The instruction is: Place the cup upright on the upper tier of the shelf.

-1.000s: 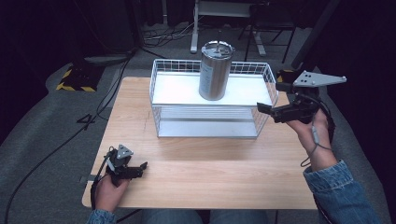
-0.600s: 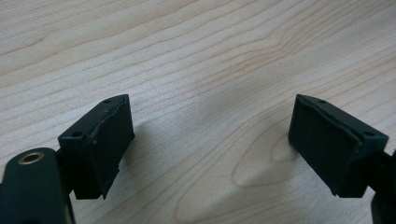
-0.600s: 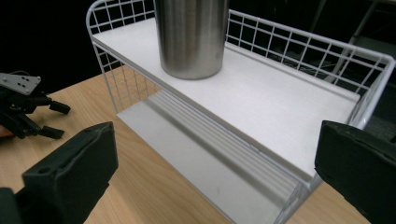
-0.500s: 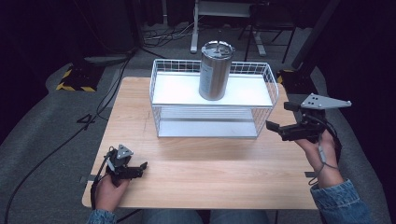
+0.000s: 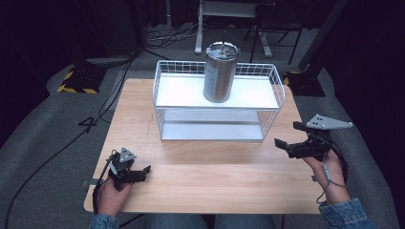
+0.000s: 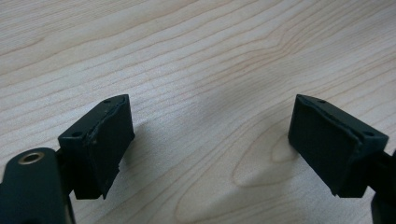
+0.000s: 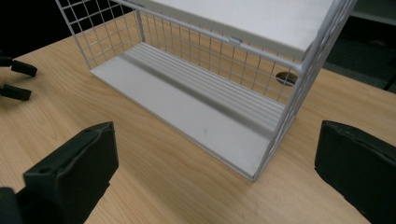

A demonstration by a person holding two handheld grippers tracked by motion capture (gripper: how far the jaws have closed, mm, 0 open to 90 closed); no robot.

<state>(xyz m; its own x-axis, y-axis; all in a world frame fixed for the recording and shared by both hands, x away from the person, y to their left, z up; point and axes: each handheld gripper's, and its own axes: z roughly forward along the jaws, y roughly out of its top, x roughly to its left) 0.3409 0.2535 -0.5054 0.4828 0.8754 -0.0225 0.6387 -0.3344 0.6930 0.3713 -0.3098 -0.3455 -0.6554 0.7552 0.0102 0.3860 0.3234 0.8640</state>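
Right gripper (image 5: 287, 135) has dropped back toward lower right, jaws spread, empty. Steel tumbler (image 5: 219, 71) stands upper centre on wire rack (image 5: 272, 102), well apart. Left gripper (image 5: 143, 172) lower left, jaws spread.

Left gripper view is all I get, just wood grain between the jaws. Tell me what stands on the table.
Observer: A white wire rack with two shelves stands on the far half of the table.
Operator: Report what it carries.
Observer: A steel tumbler stands upright on the top shelf.
Operator: Locate the right hand-held gripper.
Observer: The right hand-held gripper is open and holds nothing, near the rack's right front corner.
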